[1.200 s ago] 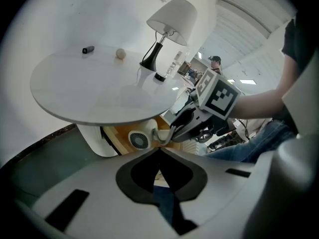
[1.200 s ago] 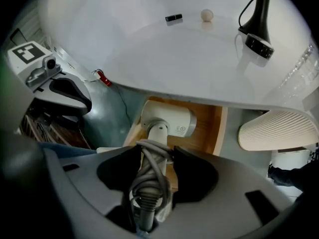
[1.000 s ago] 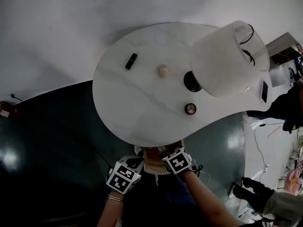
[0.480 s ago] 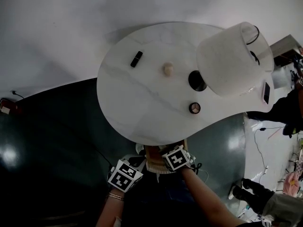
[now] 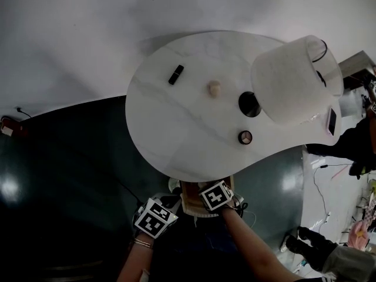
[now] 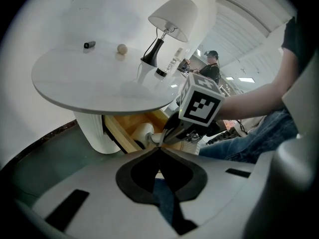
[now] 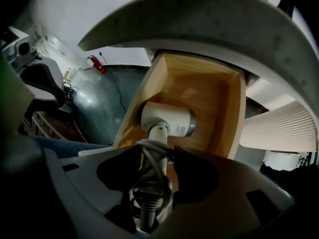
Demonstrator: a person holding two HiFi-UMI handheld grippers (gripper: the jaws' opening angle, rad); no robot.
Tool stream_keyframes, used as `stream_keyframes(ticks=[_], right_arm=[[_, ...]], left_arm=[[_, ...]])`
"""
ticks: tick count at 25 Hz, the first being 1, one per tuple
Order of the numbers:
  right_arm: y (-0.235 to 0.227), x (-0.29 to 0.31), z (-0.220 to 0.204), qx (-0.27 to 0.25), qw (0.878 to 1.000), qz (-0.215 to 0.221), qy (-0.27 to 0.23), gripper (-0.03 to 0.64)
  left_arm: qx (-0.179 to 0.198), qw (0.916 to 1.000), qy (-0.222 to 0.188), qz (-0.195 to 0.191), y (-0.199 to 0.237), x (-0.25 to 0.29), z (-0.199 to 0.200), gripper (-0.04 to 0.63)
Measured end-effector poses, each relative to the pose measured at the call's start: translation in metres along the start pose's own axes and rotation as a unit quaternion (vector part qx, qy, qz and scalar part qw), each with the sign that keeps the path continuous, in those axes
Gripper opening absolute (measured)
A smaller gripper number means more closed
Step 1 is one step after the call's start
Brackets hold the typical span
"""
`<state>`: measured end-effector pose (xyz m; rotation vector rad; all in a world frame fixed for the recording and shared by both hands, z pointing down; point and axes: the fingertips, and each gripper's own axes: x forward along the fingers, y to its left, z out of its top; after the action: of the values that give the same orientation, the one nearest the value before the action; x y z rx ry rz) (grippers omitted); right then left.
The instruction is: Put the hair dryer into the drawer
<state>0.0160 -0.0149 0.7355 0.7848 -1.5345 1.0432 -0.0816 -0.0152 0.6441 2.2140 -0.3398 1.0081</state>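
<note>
White plastic with a silver ring at one end, the hair dryer [image 7: 167, 121] is already inside the open wooden drawer [image 7: 214, 98] that juts out from under the rim of the pale round table [image 5: 176, 122]. Its barrel lies crosswise in the drawer, ring end toward the right-hand wall. Its handle [image 7: 157, 137] runs back from the barrel straight toward the camera, so the long axis of the handle lines up with the right gripper [image 7: 156, 156]. That gripper's jaws are clamped on the lower handle, with the grey cord [image 7: 149, 180] looped round it and bunched between them. Whether the barrel rests on the drawer floor or hangs just above it cannot be told from here. Everything seems to turn on this line: the dryer lies dead ahead of the right fingers, so letting go and drawing back along the handle looks like the cleanest way out, though the bunched cord might catch on a jaw. The left gripper [image 6: 158, 152] has its jaws pressed together on nothing and sits off to the left of the drawer, outside it and farther from the dryer. It looks free to push the drawer front later.
</note>
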Motion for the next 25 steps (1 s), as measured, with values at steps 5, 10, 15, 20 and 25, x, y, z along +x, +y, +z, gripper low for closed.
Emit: stream_keyframes(ticks=[5, 10, 15, 20, 25], right_arm=[[-0.002, 0.001, -0.007, -0.002, 1.000, -0.009, 0.030, 0.224], [0.001, 0.004, -0.004, -0.028, 0.999, -0.010, 0.024, 0.225], [0.007, 0.006, -0.010, -0.037, 0.999, 0.009, 0.028, 0.244], [0.025, -0.004, -0.008, 0.003, 0.997, 0.078, 0.017, 0.244], [0.021, -0.022, -0.035, -0.049, 0.994, 0.065, 0.070, 0.241]], left_arm=[[-0.003, 1.0000, -0.002, 0.001, 0.001, 0.001, 0.000, 0.015], [-0.003, 1.0000, 0.000, 0.001, -0.002, 0.002, 0.001, 0.015], [0.009, 0.9999, 0.001, -0.007, -0.007, 0.011, 0.006, 0.015], [0.018, 0.9997, 0.006, -0.015, -0.013, 0.011, 0.012, 0.015], [0.019, 0.9997, 0.004, -0.018, -0.012, 0.010, 0.009, 0.015]])
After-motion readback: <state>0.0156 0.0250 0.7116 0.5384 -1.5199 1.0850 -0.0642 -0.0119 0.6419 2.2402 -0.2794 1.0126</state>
